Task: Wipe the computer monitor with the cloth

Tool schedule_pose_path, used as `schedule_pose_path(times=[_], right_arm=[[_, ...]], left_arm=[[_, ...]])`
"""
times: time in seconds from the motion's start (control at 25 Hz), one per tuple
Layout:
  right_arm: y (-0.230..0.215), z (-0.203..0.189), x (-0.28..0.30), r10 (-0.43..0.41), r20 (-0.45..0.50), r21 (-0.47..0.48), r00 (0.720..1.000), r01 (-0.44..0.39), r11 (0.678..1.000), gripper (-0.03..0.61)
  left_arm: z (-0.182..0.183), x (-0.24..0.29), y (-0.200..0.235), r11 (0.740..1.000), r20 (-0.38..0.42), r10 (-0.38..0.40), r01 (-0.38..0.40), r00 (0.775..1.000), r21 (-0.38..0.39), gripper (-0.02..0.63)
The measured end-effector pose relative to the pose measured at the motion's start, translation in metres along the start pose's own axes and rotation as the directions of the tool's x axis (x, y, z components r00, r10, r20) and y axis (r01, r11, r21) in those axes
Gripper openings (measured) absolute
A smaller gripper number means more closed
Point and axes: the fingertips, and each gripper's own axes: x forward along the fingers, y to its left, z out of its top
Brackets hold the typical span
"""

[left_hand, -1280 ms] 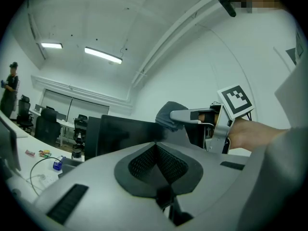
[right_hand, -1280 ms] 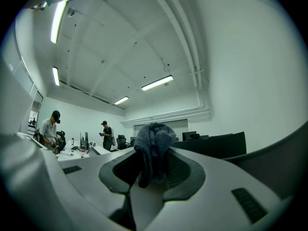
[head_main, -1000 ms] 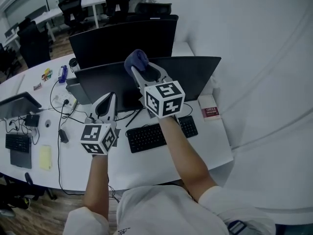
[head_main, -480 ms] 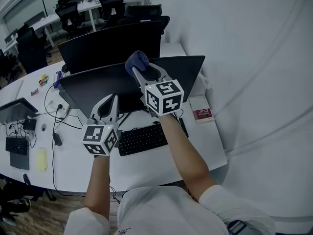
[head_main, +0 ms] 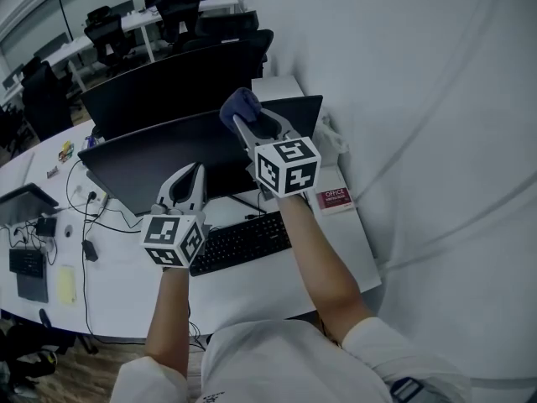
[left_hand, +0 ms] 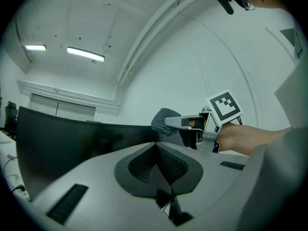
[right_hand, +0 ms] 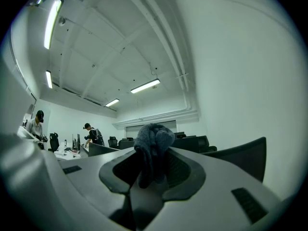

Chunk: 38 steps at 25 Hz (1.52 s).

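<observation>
The right hand-held gripper (head_main: 245,117) is clamped on the cloth (head_main: 238,104), a dark blue-grey wad that bulges past the jaw tips. Held this way, the soft bunch rather than the hard jaws would meet the screen. The cloth sits at that gripper's tip, level with the top edge of the computer monitor (head_main: 168,154), which stands directly ahead of and below it. Contact between cloth and screen cannot be confirmed from these angles. The left hand-held gripper (head_main: 190,173) has its jaws brought together on nothing and hovers lower, before the screen's lower edge, apparently kept out of the wiping path. The monitor is wide, dark and unlit, and no smears are discernible. A keyboard (head_main: 239,242) lies on the table (head_main: 252,280) beneath both grippers. Judgement: wiping looks set to run from the upper edge.
</observation>
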Motion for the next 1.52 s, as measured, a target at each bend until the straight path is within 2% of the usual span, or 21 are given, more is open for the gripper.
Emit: schedule_pose_path(times=[0.44, 0.8, 1.2, 1.52], right_arm=[[-0.089, 0.006, -0.046, -0.108, 0.022, 0.025, 0.994, 0.108, 0.994, 0.137], [-0.139, 0.013, -0.077, -0.172, 0.044, 0.061, 0.984, 0.169, 0.984, 0.137], [-0.171, 0.014, -0.094, -0.208, 0.065, 0.095, 0.976, 0.202, 0.975, 0.137], [-0.194, 0.019, -0.106, -0.246, 0.086, 0.094, 0.965, 0.238, 0.967, 0.137]], left_arm=[[-0.001, 0.056, -0.062, 0.995, -0.009, -0.098, 0.099, 0.995, 0.005, 0.011], [0.0, 0.079, -0.101, 0.989, -0.024, -0.147, 0.148, 0.989, 0.021, 0.011], [0.002, 0.097, -0.128, 0.984, -0.027, -0.178, 0.178, 0.984, 0.03, 0.011], [0.002, 0.102, -0.132, 0.983, -0.047, -0.174, 0.176, 0.984, 0.044, 0.011]])
